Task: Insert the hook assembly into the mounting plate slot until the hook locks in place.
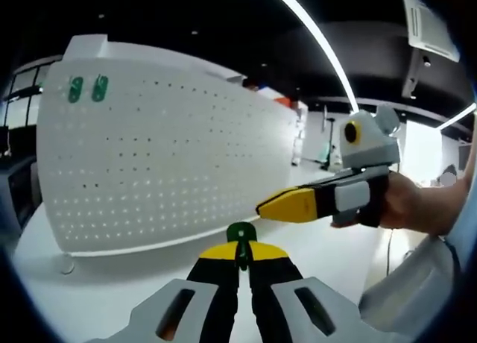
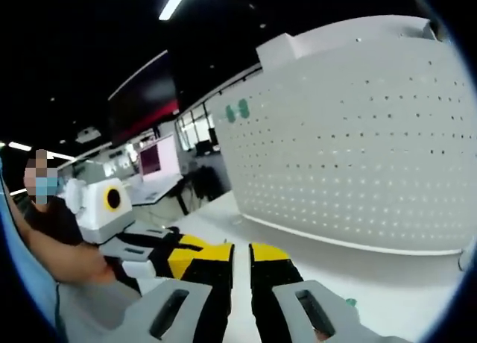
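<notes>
A white perforated mounting plate [image 1: 164, 156] stands upright on the white table, with two green hooks [image 1: 86, 89] seated near its top left corner. My left gripper [image 1: 240, 247] is shut on a small green hook assembly [image 1: 241, 232], which pokes up between its yellow-tipped jaws in front of the plate's lower edge. The right gripper [image 1: 287, 206] comes in from the right, held by a hand, its yellow jaws together and empty. In the right gripper view the plate [image 2: 358, 149] fills the right side, and my right gripper [image 2: 241, 247] has nothing between its jaws.
The white table [image 1: 97, 283] runs under the plate and toward me. A person's arm [image 2: 67, 261] and the left gripper [image 2: 149, 253] sit at the left of the right gripper view. A small green piece [image 2: 350, 303] lies on the table. Desks and monitors stand behind.
</notes>
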